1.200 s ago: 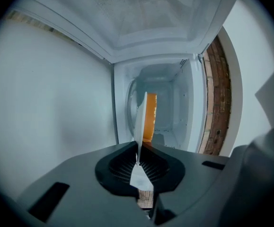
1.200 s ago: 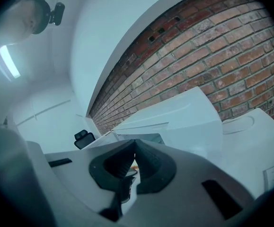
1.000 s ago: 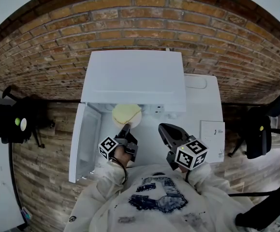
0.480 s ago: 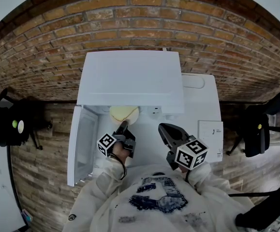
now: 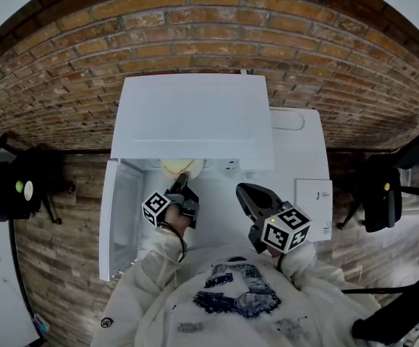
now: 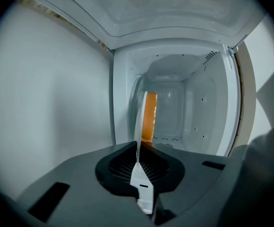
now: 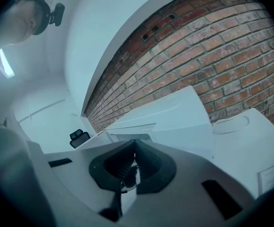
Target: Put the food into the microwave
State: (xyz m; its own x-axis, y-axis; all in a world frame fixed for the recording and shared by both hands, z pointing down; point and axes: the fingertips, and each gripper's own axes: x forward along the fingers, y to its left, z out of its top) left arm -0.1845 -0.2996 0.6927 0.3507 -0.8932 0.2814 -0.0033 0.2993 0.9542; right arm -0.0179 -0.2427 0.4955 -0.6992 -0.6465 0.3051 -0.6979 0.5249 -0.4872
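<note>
**Easing the plate deeper into the microwave**

Our left claw (image 6: 137, 161) is pinching the near rim of the plate (image 6: 139, 122), its jaws almost together on that thin edge. The orange-yellow food (image 6: 149, 117) is riding on the plate inside the mouth of the open cavity (image 6: 189, 108). Since we are carrying the plate by one edge only, we are aiming to keep the grip firm and the plate level. We are also steering it clear of the cavity's left wall. We judge it best to lower the plate onto the cavity floor before loosening the jaws, far enough in for the door (image 5: 122, 208) to swing closed.

Our right claw (image 5: 247, 194) is hanging closed and empty over the white tabletop (image 5: 307, 157), in front of the microwave (image 5: 195, 114) and well apart from the plate.

A second ago most of the pale disc was showing in front of the microwave's top. Now only a narrow crescent is peeking out from under it, and the left claw is sitting closer to the opening. The right claw is staying where it was.
</note>
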